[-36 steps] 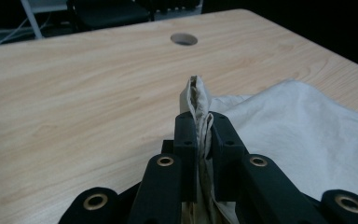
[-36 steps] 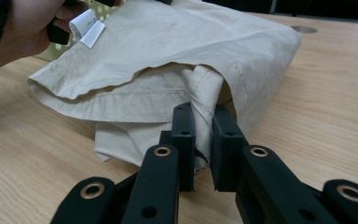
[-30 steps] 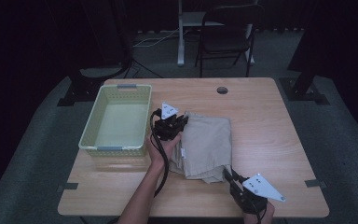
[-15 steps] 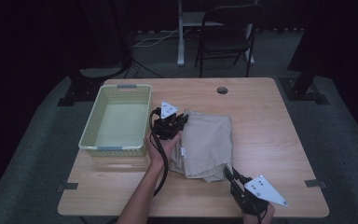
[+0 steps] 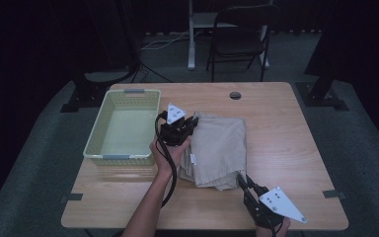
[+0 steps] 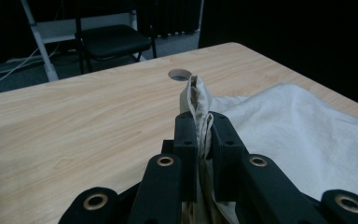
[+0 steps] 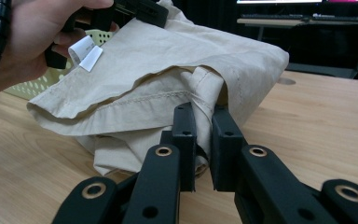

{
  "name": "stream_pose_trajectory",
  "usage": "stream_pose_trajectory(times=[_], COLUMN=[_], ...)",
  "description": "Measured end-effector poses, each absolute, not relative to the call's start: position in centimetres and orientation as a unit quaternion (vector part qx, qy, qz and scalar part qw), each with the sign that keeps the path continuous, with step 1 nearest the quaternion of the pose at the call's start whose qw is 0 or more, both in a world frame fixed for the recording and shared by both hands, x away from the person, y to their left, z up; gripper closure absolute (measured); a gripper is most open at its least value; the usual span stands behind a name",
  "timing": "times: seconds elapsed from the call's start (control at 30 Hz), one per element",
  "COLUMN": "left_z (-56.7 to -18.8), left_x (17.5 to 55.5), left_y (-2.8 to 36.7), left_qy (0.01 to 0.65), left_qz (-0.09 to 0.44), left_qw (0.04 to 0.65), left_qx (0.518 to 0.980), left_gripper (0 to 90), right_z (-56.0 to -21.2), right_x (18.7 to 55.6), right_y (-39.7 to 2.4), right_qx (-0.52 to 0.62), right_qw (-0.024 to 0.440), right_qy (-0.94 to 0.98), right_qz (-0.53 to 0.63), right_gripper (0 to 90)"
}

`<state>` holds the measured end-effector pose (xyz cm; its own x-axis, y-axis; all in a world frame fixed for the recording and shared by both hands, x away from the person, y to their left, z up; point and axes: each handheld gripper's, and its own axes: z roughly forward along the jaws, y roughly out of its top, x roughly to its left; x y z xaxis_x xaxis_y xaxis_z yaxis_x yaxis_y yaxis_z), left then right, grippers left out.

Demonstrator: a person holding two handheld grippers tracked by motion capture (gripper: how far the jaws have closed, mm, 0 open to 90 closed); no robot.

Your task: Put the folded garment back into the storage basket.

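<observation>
High view. A folded beige cotton cloth (image 5: pixel 218 150) lies at the centre of the light wooden table (image 5: pixel 296 148), its long axis running from 12 to 6 o'clock. The left gripper (image 5: pixel 193 121) sits at the cloth's far-left corner, at about 11 o'clock from the cloth's middle. The right gripper (image 5: pixel 240 178) sits at the near-right corner, at about 5 o'clock. The two grips therefore stand on opposite ends of a diagonal across the cloth. A pale green perforated plastic basket (image 5: pixel 96 145) stands at 9 o'clock from the cloth, just beside the left hand (image 5: pixel 170 150) and well apart from the right gripper. The left hand is the nearer one to the basket.

Left gripper view. The jaws stand narrow and pinch an upright fold of the cloth (image 6: pixel 196 100). The fold rises at 12 o'clock above the pads, and the rest of the cloth spreads away toward 3 o'clock. A round cable hole (image 6: pixel 181 74) in the tabletop lies beyond the fold at 12 o'clock.

Right gripper view. The jaws stand narrow and clamp a hemmed corner of the cloth (image 7: pixel 200 100). The bulk of the cloth extends from the fingers toward 11 o'clock, where the left hand (image 7: pixel 25 44) holds the far corner beside a white label (image 7: pixel 86 52).

Assessment. Any lift probably depends on this diagonal: the cloth hangs between both grips, and travel toward the basket would lead with the left hand.
</observation>
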<state>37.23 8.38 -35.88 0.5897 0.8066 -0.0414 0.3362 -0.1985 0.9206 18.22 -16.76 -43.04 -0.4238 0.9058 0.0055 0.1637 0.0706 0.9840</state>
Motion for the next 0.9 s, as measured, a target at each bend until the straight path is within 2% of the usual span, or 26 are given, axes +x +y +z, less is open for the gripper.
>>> stream_pose_trajectory(times=[0.9], left_z=[-33.6], left_x=[37.0], left_y=[9.3], left_qy=[0.386], left_qz=[0.250], left_qw=[0.512], left_qx=[0.725], left_gripper=[84.2], right_z=[-41.0], right_x=[18.5], right_y=[-15.9], right_qx=[0.394], right_qw=[0.364], right_qy=[0.638], right_qz=[0.552], right_gripper=[82.7])
